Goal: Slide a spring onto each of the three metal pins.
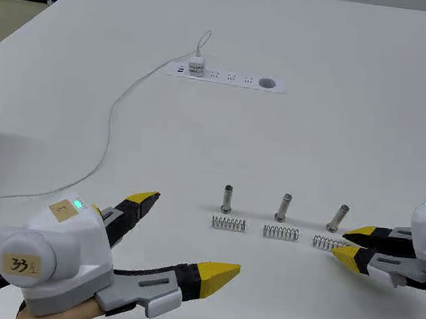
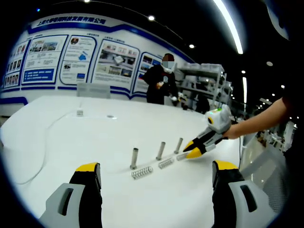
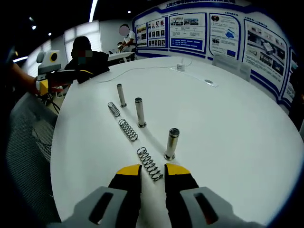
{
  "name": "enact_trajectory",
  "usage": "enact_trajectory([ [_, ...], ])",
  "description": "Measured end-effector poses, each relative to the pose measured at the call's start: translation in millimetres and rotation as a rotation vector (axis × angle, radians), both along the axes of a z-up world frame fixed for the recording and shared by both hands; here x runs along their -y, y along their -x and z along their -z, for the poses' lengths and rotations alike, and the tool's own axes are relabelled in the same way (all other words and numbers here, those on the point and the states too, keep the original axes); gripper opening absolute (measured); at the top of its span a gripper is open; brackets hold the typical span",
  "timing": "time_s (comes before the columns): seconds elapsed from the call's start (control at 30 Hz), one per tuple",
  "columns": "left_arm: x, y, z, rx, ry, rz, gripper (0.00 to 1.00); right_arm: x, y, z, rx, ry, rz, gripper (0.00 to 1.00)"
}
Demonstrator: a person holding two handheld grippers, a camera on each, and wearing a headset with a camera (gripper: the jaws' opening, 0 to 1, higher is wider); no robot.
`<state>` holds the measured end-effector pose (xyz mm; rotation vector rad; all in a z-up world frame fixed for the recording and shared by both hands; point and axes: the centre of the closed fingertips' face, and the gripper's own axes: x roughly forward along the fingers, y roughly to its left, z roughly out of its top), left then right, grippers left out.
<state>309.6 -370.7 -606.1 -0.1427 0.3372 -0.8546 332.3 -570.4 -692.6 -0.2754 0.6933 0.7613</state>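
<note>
Three metal pins stand upright in a row on the white table: left pin [image 1: 227, 198], middle pin [image 1: 283, 207], right pin [image 1: 337, 217]. In front of each lies a spring: left spring [image 1: 229, 224], middle spring [image 1: 281, 232], right spring [image 1: 326, 243]. My right gripper [image 1: 350, 244] is low on the table. Its jaws are narrowed to a small gap around the near end of the right spring [image 3: 149, 164], which still lies flat beside the right pin [image 3: 171, 143]. My left gripper [image 1: 183, 236] hovers wide open and empty, short of the left pin [image 2: 134, 158].
A white power strip [image 1: 228, 77] with a plugged-in adapter [image 1: 197, 67] lies at the back, and its cable [image 1: 110, 127] trails left across the table. A person [image 2: 164, 80] stands beyond the table's far edge.
</note>
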Motion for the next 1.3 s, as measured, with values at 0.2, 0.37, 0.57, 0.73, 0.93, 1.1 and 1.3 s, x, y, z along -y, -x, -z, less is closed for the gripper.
enact_trajectory([
  [0.2, 0.6, -3.7, -0.9, 0.001, -0.011, 0.001, 1.00, -1.7, 0.9, 5.0, -0.022, -0.003, -0.008, 0.17],
  [0.37, 2.8, -5.8, -6.0, 0.010, -0.007, 0.008, 0.99, -4.0, 5.5, 9.6, -0.034, 0.020, -0.032, 0.12],
  [0.57, 6.0, -2.1, -6.2, 0.006, -0.011, 0.046, 0.98, -4.5, 7.1, 10.6, -0.025, 0.040, -0.052, 0.11],
  [0.73, 8.3, 0.8, -4.4, 0.015, -0.032, 0.072, 0.98, -3.8, 8.9, 9.6, -0.018, 0.065, -0.062, 0.11],
  [0.93, 14.7, 6.2, -5.0, 0.002, -0.016, 0.121, 0.96, 1.2, 11.2, 4.0, 0.017, 0.112, -0.097, 0.10],
  [1.1, 21.0, 7.9, -7.3, 0.005, -0.013, 0.162, 0.91, -1.6, 13.1, -12.4, 0.046, 0.104, -0.116, 0.10],
  [1.3, 33.1, 4.9, -17.5, 0.014, 0.014, 0.205, 0.86, -5.8, 15.2, -32.7, 0.088, 0.121, -0.155, 0.10],
])
